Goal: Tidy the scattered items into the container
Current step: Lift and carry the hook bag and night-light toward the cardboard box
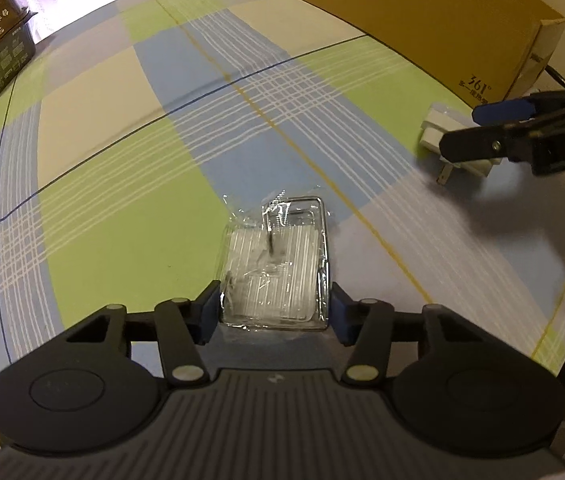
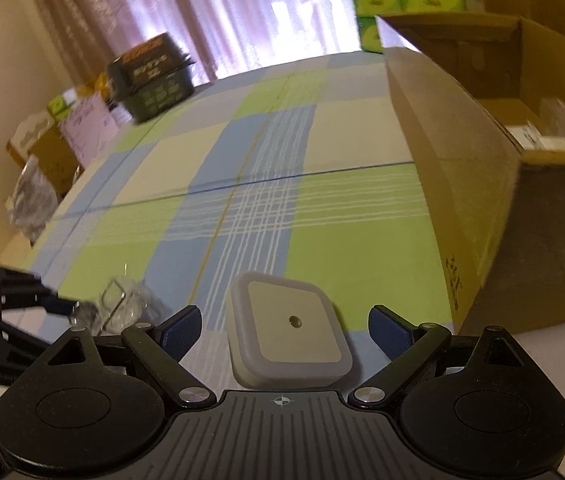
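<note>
- Tabletop (image 2: 362, 128) in checked cloth; box (image 2: 462, 152) at its right edge.
- Right tongs (image 2: 284, 330) spread wide around the white plug (image 2: 288, 330), touching nothing.
- Left tongs (image 1: 274, 312) pinch the clear packet (image 1: 276, 264) against the cloth.

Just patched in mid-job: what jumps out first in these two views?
The left gripper is closed on a clear plastic packet low on the checked cloth. The right gripper is open around a white square plug-in light. The open cardboard box stands just right of it.
</note>
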### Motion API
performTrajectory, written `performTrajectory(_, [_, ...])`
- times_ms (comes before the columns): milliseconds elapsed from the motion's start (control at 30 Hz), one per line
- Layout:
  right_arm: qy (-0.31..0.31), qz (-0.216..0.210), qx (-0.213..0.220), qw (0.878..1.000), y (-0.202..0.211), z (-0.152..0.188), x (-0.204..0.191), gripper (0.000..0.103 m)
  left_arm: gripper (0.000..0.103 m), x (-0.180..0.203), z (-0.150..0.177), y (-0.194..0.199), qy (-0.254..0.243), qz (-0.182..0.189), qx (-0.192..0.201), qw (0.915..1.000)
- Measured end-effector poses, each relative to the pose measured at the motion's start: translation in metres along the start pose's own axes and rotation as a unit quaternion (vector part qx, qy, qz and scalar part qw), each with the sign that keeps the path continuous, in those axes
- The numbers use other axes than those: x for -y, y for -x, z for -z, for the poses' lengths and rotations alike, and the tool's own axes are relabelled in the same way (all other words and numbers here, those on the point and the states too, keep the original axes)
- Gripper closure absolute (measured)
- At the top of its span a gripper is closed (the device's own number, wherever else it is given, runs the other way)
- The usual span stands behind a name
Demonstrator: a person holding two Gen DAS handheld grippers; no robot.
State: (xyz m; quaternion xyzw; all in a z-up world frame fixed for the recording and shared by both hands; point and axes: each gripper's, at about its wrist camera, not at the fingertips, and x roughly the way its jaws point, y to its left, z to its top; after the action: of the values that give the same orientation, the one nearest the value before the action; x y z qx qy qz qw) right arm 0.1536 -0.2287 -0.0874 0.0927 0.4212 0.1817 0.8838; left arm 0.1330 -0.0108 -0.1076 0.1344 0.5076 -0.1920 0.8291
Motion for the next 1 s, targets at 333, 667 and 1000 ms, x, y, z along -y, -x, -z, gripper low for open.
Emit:
performTrajectory(333, [-0.036, -0.008, -0.013, 0.999, -0.008, 0.001, 0.017, 0.019, 0.054, 0.004, 0.004, -0.001, -0.016, -0.003, 0.004, 0.9999])
performTrajectory(667, [0.006, 0.001, -0.017, 1.000, -0.003, 0.004, 0.004, 0.035, 0.054, 0.003, 0.005, -0.002, -0.012, -0.003, 0.011, 0.9999])
performTrajectory(1000, [0.066, 0.014, 0.013, 0.998, 0.013, 0.003, -0.020, 0.035, 0.054, 0.004, 0.006, 0.007, 0.005, 0.009, 0.023, 0.9997])
